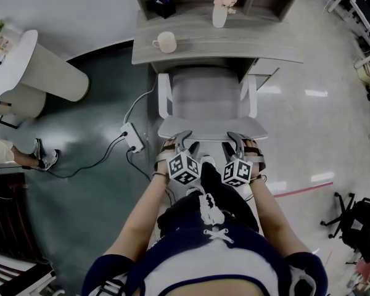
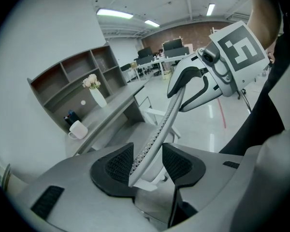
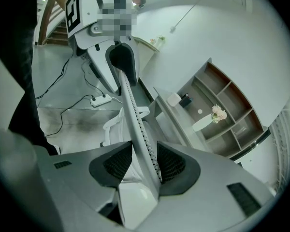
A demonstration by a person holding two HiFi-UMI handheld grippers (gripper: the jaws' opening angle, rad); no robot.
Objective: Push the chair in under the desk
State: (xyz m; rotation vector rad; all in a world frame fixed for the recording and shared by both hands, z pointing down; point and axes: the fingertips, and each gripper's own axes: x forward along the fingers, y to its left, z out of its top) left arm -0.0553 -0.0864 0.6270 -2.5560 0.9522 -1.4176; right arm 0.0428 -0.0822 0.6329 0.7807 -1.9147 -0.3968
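Observation:
A white chair (image 1: 206, 97) with a mesh backrest (image 1: 211, 128) stands with its seat partly under the grey desk (image 1: 234, 42). Both grippers sit on the backrest's top edge. My left gripper (image 1: 186, 142) is on its left half and my right gripper (image 1: 233, 142) on its right half. In the left gripper view the gripper (image 2: 147, 163) has the thin backrest (image 2: 159, 129) between its pads. The right gripper view shows that gripper (image 3: 145, 163) with its pads against the backrest (image 3: 135, 124) on both sides. Each gripper is shut on the edge.
A white mug (image 1: 166, 42) and a vase of flowers (image 1: 220, 11) stand on the desk, below open shelves. A power strip (image 1: 134, 137) with cables lies on the floor left of the chair. A round white table (image 1: 31, 73) is far left, a black chair (image 1: 364, 221) far right.

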